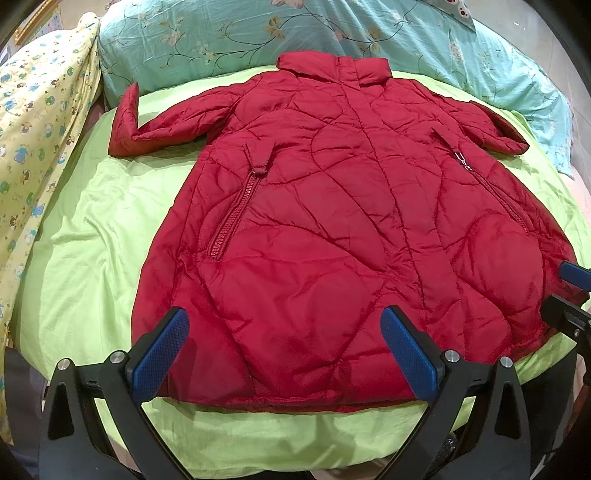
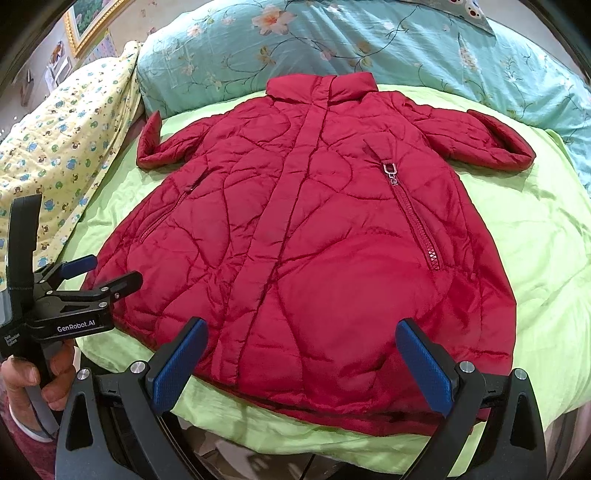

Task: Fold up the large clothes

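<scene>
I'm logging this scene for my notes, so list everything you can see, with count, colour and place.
Quilted coat: one, red, spread front-up on the sheet, collar toward the quilt.
Sheet: one, lime green, under the coat.
Floral quilt: one, teal, behind the collar.
Cartoon-print blanket: one, yellow, at the left edge.
Framed picture: one, gold frame, top left on the wall.
Left tool: blue pads, open, over the hem.
Right tool: blue pads, open, over the hem.
Left hand: gripping the left tool's handle.

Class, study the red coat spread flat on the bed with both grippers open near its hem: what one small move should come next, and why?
Probably move the left gripper toward the left sleeve to fold it in. The red coat lies flat, front up, both sleeves sticking out. The right gripper also hovers with jaws open at the hem, holding nothing, so no fold has begun.
</scene>
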Tool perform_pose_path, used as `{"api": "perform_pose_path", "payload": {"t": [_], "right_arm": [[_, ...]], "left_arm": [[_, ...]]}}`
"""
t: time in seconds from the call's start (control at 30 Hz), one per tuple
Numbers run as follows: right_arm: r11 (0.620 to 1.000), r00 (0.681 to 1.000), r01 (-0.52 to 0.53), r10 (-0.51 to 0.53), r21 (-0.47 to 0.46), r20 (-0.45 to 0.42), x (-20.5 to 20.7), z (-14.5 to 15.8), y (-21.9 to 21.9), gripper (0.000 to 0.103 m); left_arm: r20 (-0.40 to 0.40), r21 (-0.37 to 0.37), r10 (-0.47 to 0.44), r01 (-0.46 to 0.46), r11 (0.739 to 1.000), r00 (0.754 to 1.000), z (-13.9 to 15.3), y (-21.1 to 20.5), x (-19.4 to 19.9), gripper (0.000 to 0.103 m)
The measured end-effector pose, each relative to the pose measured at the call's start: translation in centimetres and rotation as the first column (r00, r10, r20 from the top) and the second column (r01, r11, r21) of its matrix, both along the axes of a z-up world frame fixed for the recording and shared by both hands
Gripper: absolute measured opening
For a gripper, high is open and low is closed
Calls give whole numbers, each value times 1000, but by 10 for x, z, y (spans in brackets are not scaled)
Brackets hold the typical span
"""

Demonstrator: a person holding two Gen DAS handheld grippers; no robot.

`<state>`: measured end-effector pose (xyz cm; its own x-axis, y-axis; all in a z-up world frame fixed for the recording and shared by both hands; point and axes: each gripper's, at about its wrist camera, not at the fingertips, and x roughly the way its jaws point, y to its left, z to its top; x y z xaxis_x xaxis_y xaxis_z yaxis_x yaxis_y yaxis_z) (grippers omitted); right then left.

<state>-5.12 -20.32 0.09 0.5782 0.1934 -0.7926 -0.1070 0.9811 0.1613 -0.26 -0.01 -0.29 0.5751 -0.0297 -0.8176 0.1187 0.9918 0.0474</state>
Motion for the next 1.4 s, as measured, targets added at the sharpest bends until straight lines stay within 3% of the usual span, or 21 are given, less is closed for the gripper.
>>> {"api": "perform_pose_path", "payload": {"t": [0.47,0.77,1.0,1.4], "right_arm": [[1000,1000,-5,5,6,27,2,3,0,102],[1000,1000,-3,3,21,23,1,3,0,102],[999,998,9,-12,35,70,2,8,-9,102],[997,996,58,-60,41,58,11,11,-36,102]], "left_arm": [[-16,-10,-6,5,1000,1000,5,0,-1,103],[-26,40,-6,7,999,1000,4,-2,2,103],[-4,5,-22,22,1000,1000,3,-4,4,103],[-22,-47,-31,30,998,999,1,-4,15,103]]}}
